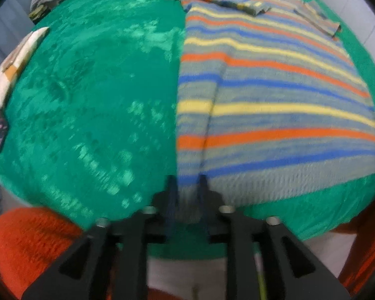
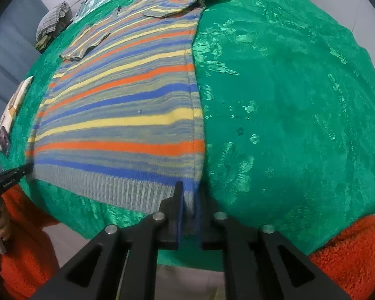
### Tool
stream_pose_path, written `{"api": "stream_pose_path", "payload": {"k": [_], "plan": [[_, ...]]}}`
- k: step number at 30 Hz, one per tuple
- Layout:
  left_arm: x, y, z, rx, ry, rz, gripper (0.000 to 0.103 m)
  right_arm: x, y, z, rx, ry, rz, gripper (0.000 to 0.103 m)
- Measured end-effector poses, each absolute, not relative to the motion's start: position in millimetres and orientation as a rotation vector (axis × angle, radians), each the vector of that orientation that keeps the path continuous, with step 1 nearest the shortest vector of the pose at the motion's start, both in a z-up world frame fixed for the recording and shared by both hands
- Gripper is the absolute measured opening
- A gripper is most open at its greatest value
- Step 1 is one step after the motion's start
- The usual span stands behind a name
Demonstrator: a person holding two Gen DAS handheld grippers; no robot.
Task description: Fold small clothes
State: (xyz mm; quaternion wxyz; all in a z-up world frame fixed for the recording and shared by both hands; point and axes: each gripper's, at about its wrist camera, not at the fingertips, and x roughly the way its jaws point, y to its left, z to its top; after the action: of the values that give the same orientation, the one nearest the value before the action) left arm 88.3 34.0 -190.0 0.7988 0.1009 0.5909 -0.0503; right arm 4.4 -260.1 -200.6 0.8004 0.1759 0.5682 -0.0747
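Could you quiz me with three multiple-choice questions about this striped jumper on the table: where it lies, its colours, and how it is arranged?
1. The knitted striped jumper lies on:
A. a green patterned tablecloth
B. a bare wooden floor
C. a white sheet

2. Its stripes include:
A. pink and black
B. orange, yellow and blue
C. only grey

3. Its sleeves are:
A. hanging off the table
B. rolled into a ball
C. folded over the body

Answers: 1 A, green cloth surrounds it; 2 B, those bands cross it; 3 C, both sleeves lie on top.
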Motion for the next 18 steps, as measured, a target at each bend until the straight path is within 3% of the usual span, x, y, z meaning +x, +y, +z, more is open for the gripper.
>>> {"api": "stream_pose_path", "payload": {"k": [1, 2, 4, 5, 7, 9, 11, 14, 18], "plan": [[85.3, 35.1, -188.7, 0.229, 1.275, -0.089, 0.053, 4.0, -259.7, -199.1, 0.384, 1.23, -0.162, 0.025], [78.7, 38.7, -183.9, 0.24, 1.279, -0.068, 0.055, 1.8, -261.6, -196.8, 0.39, 1.242, -0.165, 0.034], [68.6, 46.5, -172.0, 0.238, 1.26, -0.05, 0.055, -6.8, -268.3, -188.1, 0.398, 1.271, -0.176, 0.042], [62.3, 54.0, -158.9, 0.225, 1.223, -0.024, 0.057, -11.7, -273.7, -181.0, 0.388, 1.274, -0.189, 0.042], [57.4, 64.6, -138.8, 0.189, 1.147, 0.02, 0.077, -16.0, -288.0, -158.5, 0.301, 1.258, -0.236, 0.043], [58.9, 75.8, -115.7, 0.12, 1.038, 0.078, 0.085, -2.7, -298.1, -129.0, 0.122, 1.204, -0.278, 0.049], [67.8, 82.8, -100.5, 0.02, 0.934, 0.099, 0.085, 19.6, -299.7, -108.3, -0.011, 1.14, -0.261, 0.06], [77.6, 83.8, -96.0, -0.083, 0.856, 0.12, 0.085, 82.1, -284.0, -88.2, -0.165, 1.0, -0.095, 0.062], [82.1, 84.7, -116.2, -0.062, 0.807, 0.162, 0.085, 175.1, -251.7, -112.2, -0.372, 0.944, 0.072, 0.061]]}}
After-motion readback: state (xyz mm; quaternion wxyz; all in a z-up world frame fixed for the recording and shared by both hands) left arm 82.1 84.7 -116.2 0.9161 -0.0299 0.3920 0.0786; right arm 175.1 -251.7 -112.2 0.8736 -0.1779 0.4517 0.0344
